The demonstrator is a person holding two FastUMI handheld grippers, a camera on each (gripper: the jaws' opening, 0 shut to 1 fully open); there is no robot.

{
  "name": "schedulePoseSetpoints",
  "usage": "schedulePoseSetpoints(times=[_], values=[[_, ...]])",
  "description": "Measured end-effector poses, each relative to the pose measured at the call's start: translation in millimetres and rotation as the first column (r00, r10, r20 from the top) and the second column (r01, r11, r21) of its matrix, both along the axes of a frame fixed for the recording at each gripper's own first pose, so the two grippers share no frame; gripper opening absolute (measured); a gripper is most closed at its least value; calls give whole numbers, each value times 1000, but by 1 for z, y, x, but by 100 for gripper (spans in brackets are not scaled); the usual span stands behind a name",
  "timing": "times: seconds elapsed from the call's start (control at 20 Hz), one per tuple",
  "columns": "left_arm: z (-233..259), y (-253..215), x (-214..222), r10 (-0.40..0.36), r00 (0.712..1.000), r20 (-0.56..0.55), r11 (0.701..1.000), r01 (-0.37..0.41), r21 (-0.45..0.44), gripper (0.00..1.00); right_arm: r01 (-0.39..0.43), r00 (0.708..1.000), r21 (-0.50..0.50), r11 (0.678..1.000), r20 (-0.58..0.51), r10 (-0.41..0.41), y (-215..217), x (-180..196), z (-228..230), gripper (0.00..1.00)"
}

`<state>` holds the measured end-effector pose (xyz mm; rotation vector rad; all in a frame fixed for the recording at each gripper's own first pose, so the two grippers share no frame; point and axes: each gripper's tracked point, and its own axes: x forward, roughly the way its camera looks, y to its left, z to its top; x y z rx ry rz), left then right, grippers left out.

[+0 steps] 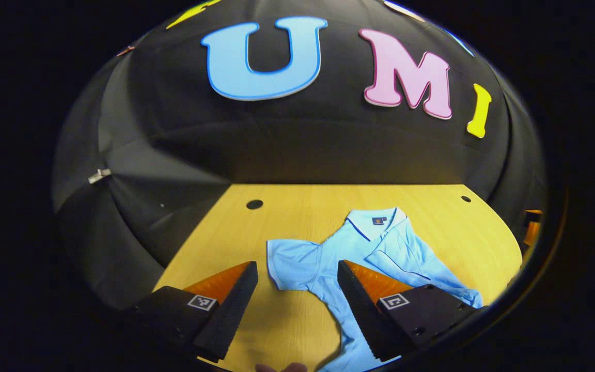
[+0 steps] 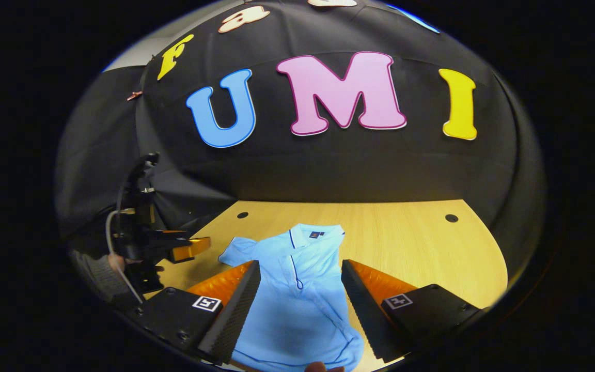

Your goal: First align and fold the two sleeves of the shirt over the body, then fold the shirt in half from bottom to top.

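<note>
A light blue polo shirt [image 1: 328,268] lies face up on the wooden table [image 1: 302,206], collar [image 1: 377,219] at the far side. One sleeve [image 1: 292,263] is spread out flat to the left; the other sleeve [image 1: 416,263] lies folded across the body. My left gripper [image 1: 296,266] hangs open above the spread sleeve, touching nothing. In the right gripper view the shirt [image 2: 297,299] runs between the fingers of my right gripper [image 2: 300,264], which is open above the chest. The spread sleeve [image 2: 238,250] sticks out left, near the left gripper [image 2: 189,249].
The table [image 2: 406,237] has small round holes [image 2: 451,218] near its far corners and bare wood to the right of the shirt. Black cloth walls close the booth behind and at the sides. A hand and grey sleeve [image 2: 101,274] hold the left gripper.
</note>
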<state>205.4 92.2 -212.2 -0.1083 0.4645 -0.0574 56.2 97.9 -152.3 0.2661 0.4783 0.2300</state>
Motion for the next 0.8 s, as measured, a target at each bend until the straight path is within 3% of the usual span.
schedulePoseSetpoints(times=[0.2, 0.4, 0.8], values=[[-43, 14, 41, 66, 991, -113, 997, -71, -36, 99, 63, 998, -2, 998, -25, -63, -28, -17, -4, 98], [-89, 31, 63, 140, 964, -224, 989, -146, -10, 99, 125, 991, 6, 992, -51, -125, -53, -26, -6, 98], [-128, 30, 77, 114, 927, -357, 993, -113, 23, 99, 172, 979, 36, 985, -117, -166, -66, -36, -23, 98]])
